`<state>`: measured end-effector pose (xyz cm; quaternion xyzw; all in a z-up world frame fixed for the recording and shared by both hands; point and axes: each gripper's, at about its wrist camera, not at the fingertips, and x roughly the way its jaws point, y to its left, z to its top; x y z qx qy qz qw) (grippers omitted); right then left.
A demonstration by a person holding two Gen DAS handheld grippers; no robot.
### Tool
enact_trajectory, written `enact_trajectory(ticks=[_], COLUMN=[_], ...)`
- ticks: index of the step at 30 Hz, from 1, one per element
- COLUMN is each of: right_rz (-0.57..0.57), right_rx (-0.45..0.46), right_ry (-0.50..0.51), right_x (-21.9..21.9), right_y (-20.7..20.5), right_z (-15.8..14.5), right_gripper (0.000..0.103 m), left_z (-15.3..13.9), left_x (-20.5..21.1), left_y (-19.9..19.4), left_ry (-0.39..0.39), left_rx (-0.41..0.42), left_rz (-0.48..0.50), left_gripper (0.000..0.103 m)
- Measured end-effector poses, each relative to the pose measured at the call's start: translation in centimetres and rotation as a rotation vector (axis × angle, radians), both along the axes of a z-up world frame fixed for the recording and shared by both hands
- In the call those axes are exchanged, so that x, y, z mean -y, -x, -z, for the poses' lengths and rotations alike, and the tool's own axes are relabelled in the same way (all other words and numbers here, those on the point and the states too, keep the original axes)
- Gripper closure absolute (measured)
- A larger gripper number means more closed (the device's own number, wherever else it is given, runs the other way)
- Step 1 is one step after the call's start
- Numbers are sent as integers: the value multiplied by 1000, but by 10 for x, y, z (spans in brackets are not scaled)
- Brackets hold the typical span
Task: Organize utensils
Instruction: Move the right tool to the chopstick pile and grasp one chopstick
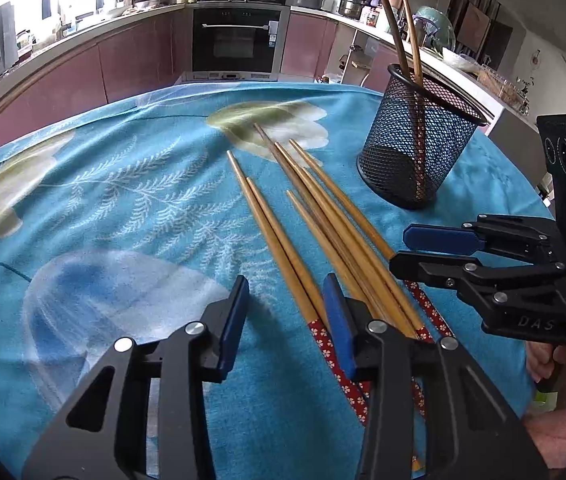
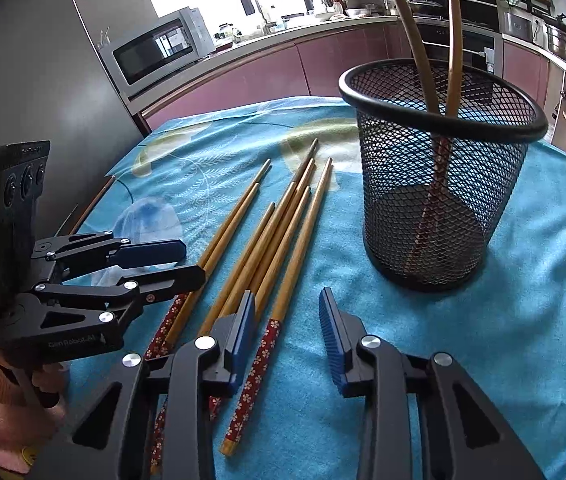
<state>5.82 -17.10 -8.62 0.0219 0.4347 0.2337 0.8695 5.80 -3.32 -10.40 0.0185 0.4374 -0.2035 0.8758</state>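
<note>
You're hovering both hand-held grippers, left (image 1: 285,320) and right (image 2: 287,332), part-open and empty, over the loose chopsticks (image 2: 283,248) near the mesh holder (image 2: 439,184); they're looking light, stiff, slippery, so pinch mid-shaft.

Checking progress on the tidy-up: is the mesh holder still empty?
No. Two chopsticks already stand tilted inside the black mesh holder, while the others lie on the blue cloth.
</note>
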Motion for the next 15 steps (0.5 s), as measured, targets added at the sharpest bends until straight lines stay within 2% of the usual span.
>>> enact_trajectory(ticks=[9, 15], right_rz=[23, 27], right_rx=[33, 33], right_ry=[103, 100], right_x=[-13, -13], right_y=[-6, -7], right_z=[2, 2], right_gripper=[84, 83], left_z=[-4, -1], left_x=[-4, -4], left_y=[-3, -5], left_ry=[7, -17], left_rx=[1, -4], left_rz=[-10, -16], left_gripper=[74, 72])
